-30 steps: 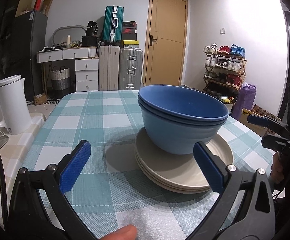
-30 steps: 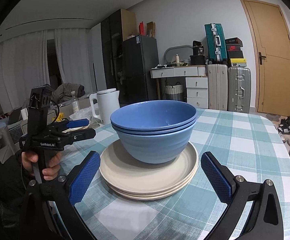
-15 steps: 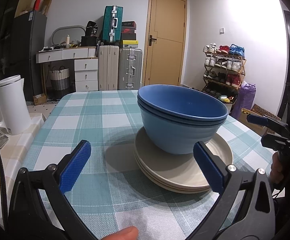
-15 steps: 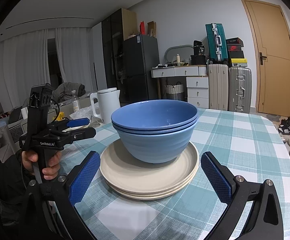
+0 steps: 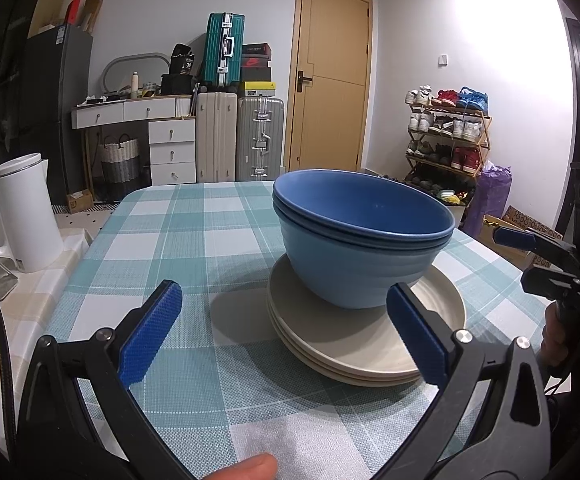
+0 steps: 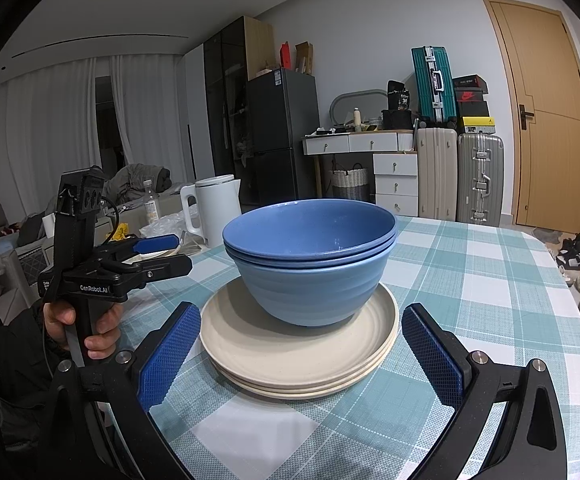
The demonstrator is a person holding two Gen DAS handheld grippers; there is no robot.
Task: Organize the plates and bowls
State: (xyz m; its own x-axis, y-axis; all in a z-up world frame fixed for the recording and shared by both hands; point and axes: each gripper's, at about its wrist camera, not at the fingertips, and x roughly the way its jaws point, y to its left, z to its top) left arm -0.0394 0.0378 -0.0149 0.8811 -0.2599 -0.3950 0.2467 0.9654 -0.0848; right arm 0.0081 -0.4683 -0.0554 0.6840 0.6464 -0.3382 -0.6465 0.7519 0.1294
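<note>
Two nested blue bowls point(image 6: 310, 256) sit on a stack of cream plates point(image 6: 298, 344) on the checked tablecloth point(image 6: 486, 288), and across the past second almost nothing about them has changed: bowls and plates keep their place, and both hand-held tools hold nearly the same stations around the stack.

The right gripper point(image 6: 300, 354) hovers just short of the plates with its blue pads spread wide, one on either side of the near rim, touching nothing. The left gripper point(image 5: 285, 332) is likewise released, its pads parted wider than the bowls and clear of the plates' edge. From the right wrist view that left tool appears beside the stack, toward the white kettle point(image 6: 213, 208), carried in a hand point(image 6: 85, 328). Its far pad is partly hidden there, though its own camera shows the wide gap plainly.

The stillness suggests the sorting is at or near its end, with bowls gathered on plates in one pile. Whether the stack counts as finished or awaits a move elsewhere cannot be told from these views.
</note>
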